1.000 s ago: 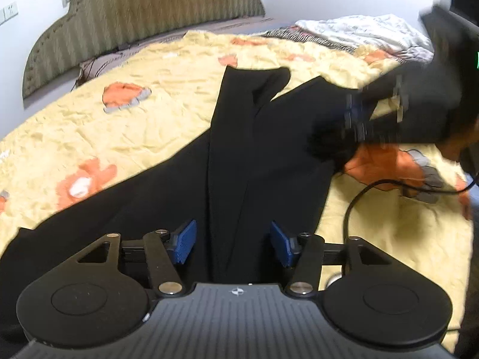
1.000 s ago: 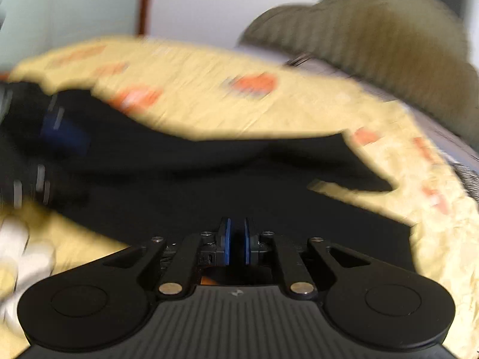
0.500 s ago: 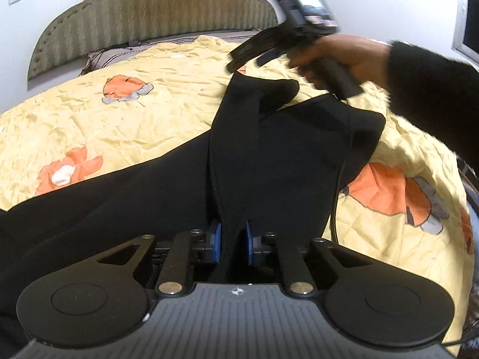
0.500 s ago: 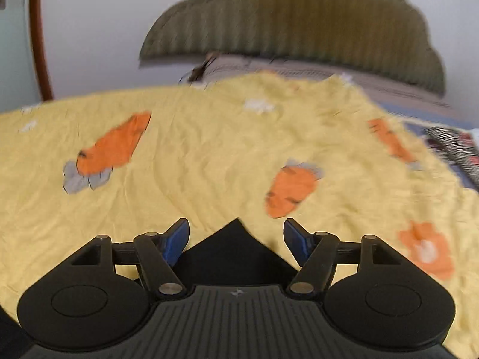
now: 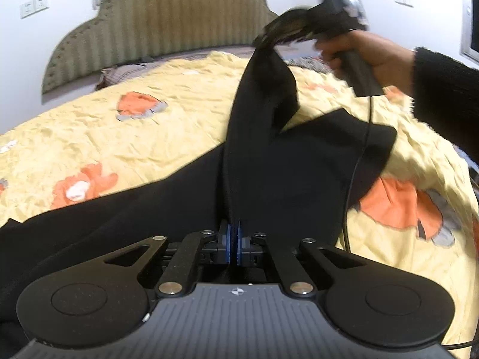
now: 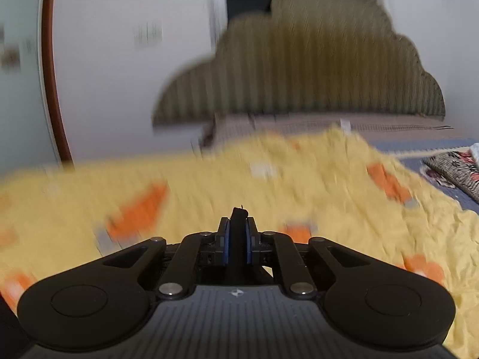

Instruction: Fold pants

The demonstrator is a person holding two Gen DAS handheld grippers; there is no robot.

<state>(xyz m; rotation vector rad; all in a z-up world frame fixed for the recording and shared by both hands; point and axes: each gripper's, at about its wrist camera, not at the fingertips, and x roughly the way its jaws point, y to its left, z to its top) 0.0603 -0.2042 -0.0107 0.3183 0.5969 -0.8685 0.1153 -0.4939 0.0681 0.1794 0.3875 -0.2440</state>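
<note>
Both pairs of jaws are pressed nearly closed on black cloth: the left gripper (image 5: 233, 243) pinches a raised fold of the one pair of black pants (image 5: 185, 197) low over the bed, and the right gripper (image 6: 236, 243) clamps a narrow bunch of the same fabric between its blue pads (image 6: 226, 245). In the left wrist view the right gripper (image 5: 271, 37) is held up in the air by the person's hand (image 5: 365, 56), lifting one end of the pants so that a taut strip of cloth runs from it down to the left gripper. The rest of the pants lies spread on the single yellow bedspread (image 5: 74, 137) printed with orange shapes. One ribbed green headboard (image 5: 167, 30) stands behind the bed. A black cable (image 5: 357, 161) hangs from the right gripper and crosses over the pants. The right wrist view is blurred.
</note>
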